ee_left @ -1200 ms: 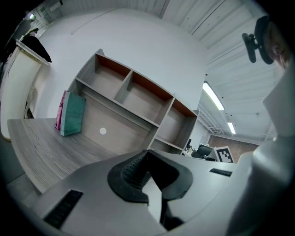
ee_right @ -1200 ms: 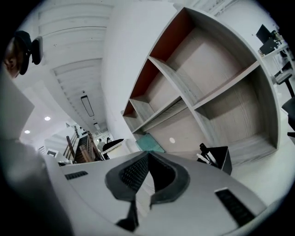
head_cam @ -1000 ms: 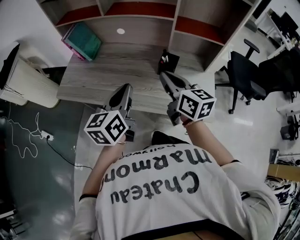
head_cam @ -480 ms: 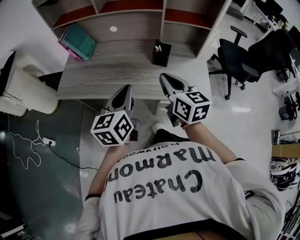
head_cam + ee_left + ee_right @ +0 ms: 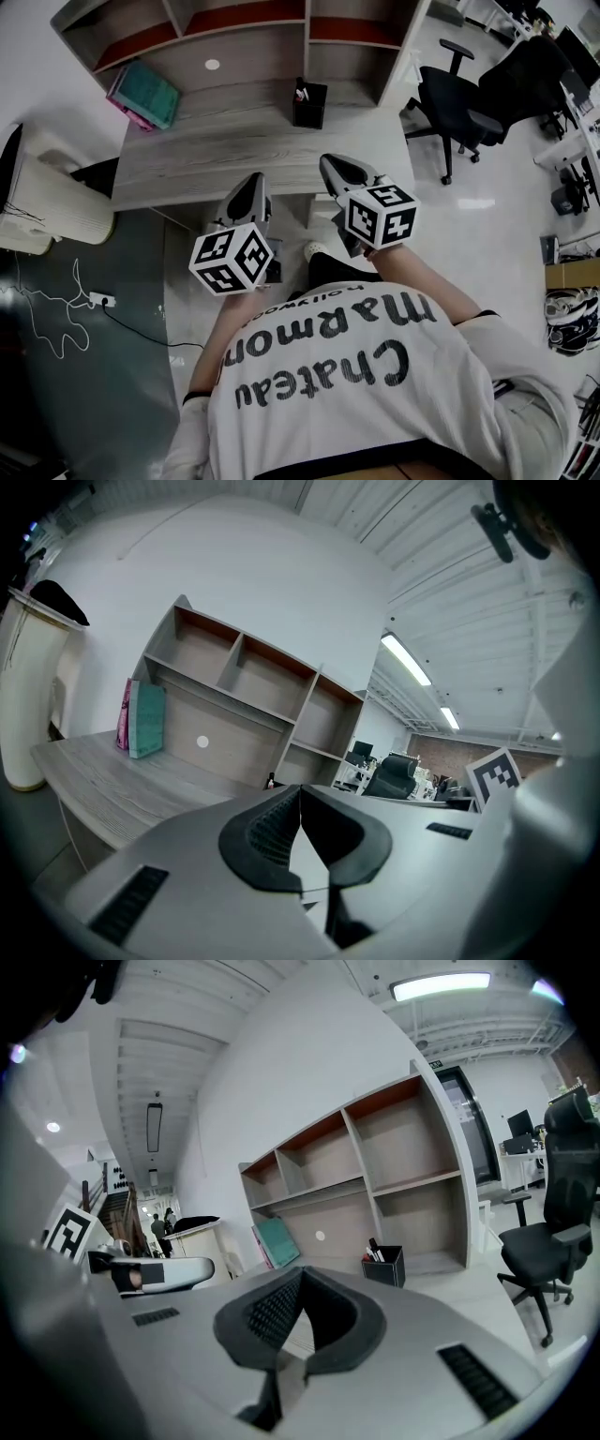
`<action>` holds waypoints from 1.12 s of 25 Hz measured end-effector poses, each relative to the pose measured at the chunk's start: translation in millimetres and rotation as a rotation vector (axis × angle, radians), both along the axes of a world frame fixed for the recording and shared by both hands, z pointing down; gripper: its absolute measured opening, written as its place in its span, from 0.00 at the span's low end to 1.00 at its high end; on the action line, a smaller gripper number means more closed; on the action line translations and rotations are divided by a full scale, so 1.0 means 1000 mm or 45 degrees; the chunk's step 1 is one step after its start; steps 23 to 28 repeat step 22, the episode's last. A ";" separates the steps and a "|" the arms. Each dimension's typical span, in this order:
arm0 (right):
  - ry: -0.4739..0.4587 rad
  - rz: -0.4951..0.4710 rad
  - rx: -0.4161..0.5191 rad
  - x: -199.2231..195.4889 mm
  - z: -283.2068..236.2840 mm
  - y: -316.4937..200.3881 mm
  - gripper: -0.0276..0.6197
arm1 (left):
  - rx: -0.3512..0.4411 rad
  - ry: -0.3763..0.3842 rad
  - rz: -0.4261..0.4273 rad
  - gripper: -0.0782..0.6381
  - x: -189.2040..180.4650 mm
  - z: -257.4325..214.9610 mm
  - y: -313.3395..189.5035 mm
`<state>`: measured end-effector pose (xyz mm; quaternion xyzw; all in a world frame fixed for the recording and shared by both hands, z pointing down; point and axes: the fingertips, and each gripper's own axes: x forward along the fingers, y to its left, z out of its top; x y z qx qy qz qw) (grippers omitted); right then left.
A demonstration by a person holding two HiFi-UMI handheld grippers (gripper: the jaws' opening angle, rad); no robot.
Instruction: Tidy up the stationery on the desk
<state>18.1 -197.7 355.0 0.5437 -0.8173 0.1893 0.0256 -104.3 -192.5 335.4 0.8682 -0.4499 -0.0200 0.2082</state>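
A black pen holder (image 5: 307, 103) with pens stands at the back of the grey wooden desk (image 5: 216, 150), below the shelf unit. Teal and pink folders (image 5: 143, 94) lean at the desk's back left. My left gripper (image 5: 251, 180) and right gripper (image 5: 331, 162) hover side by side off the desk's near edge, both shut with nothing between the jaws. The left gripper view shows the folders (image 5: 143, 720) far ahead beyond the shut left gripper (image 5: 300, 790). In the right gripper view the pen holder (image 5: 382, 1265) and folders (image 5: 279, 1239) stand beyond the shut right gripper (image 5: 302, 1274).
A black office chair (image 5: 459, 98) stands right of the desk. A white rounded cabinet (image 5: 47, 197) sits at the left, with a cable and power strip (image 5: 98, 300) on the dark floor. The shelf unit (image 5: 244, 33) rises behind the desk.
The desk has slid up and away in the head view as the person drew back. Both grippers stay shut, side by side, before the desk's edge.
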 end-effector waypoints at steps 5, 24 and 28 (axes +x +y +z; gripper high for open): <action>0.023 0.002 -0.009 0.003 0.002 -0.002 0.07 | 0.007 -0.013 0.012 0.13 0.003 0.002 -0.004; -0.017 0.066 -0.005 0.011 0.019 -0.092 0.07 | 0.024 -0.040 0.043 0.13 0.000 0.016 -0.090; -0.017 0.066 -0.005 0.011 0.019 -0.092 0.07 | 0.024 -0.040 0.043 0.13 0.000 0.016 -0.090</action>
